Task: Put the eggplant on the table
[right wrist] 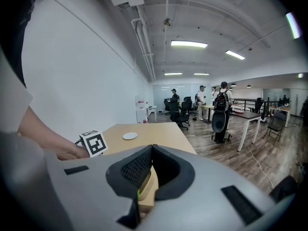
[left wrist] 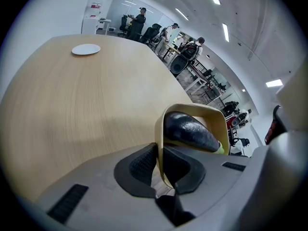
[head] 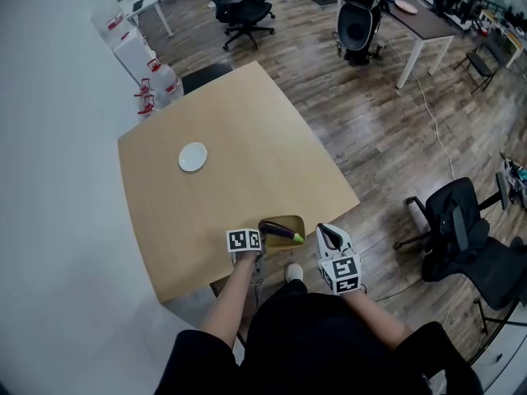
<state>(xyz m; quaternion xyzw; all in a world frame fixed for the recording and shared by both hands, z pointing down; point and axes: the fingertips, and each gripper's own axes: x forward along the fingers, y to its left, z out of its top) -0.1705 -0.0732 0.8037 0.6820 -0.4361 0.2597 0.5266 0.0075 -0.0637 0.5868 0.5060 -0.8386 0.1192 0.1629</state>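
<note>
At the lower centre of the head view, locate the tan tray [head: 294,220], overlapping the near edge of the table [head: 230,130] just ahead of the person's body. Note the eggplant [head: 278,231] lying inside the tray, dark body across it, green stem end toward the right. In the left gripper view, confirm the left gripper [left wrist: 159,153] clamped tight on the tray's wall, the thin rim pinched between both pads and the eggplant just beyond them. In the right gripper view, confirm the right gripper [right wrist: 147,170] likewise closed on a tan edge of the same tray, a trace of green showing low between the pads. Treat contact between tray base and tabletop as undetermined; cannot tell from any view. Read the step in hand as carrying the loaded tray to the table with both grippers, with the eggplant not yet on the wood. Judge the task as early: no grasp on the eggplant itself. For the next move, seat the tray fully on the table, free one gripper, spread its jaws wide enough for the eggplant's body, lift it clear of the rim and set it on bare wood. Keep clear of the white plate [head: 193,156] at the upper left of the tabletop, well apart from the tray.
</note>
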